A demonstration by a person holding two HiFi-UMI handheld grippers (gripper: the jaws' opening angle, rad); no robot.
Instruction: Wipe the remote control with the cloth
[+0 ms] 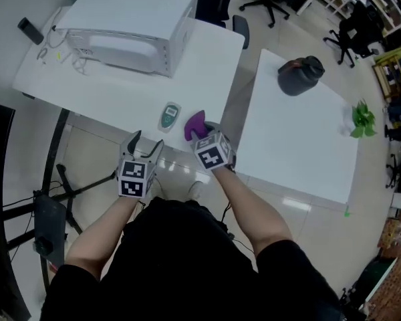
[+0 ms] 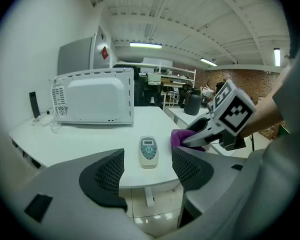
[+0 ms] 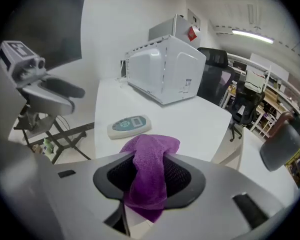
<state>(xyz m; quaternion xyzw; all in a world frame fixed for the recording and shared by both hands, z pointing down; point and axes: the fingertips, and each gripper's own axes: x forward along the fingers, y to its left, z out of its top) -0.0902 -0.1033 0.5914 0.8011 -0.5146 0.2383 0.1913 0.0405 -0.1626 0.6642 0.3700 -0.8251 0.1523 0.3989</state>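
Note:
A small white remote control (image 1: pixel 169 116) with a green face lies flat near the front edge of the white table (image 1: pixel 113 95). Just to its right is the purple cloth (image 1: pixel 194 124), with my right gripper (image 1: pixel 202 135) shut on it. In the right gripper view the cloth (image 3: pixel 149 174) fills the gap between the pads, bunching out in front and hanging below, and the remote (image 3: pixel 129 125) lies ahead to the left. My left gripper (image 1: pixel 143 147) is open and empty, off the table's front edge. Its view shows the remote (image 2: pixel 149 151) ahead between the spread jaws.
A white microwave (image 1: pixel 130 25) stands at the back of the table, with a black handset (image 1: pixel 30 30) and cables to its left. A second white table (image 1: pixel 301 139) to the right carries a black jug (image 1: pixel 299 75) and a green plant (image 1: pixel 363 119). A black stand (image 1: pixel 53 206) is on the floor at left.

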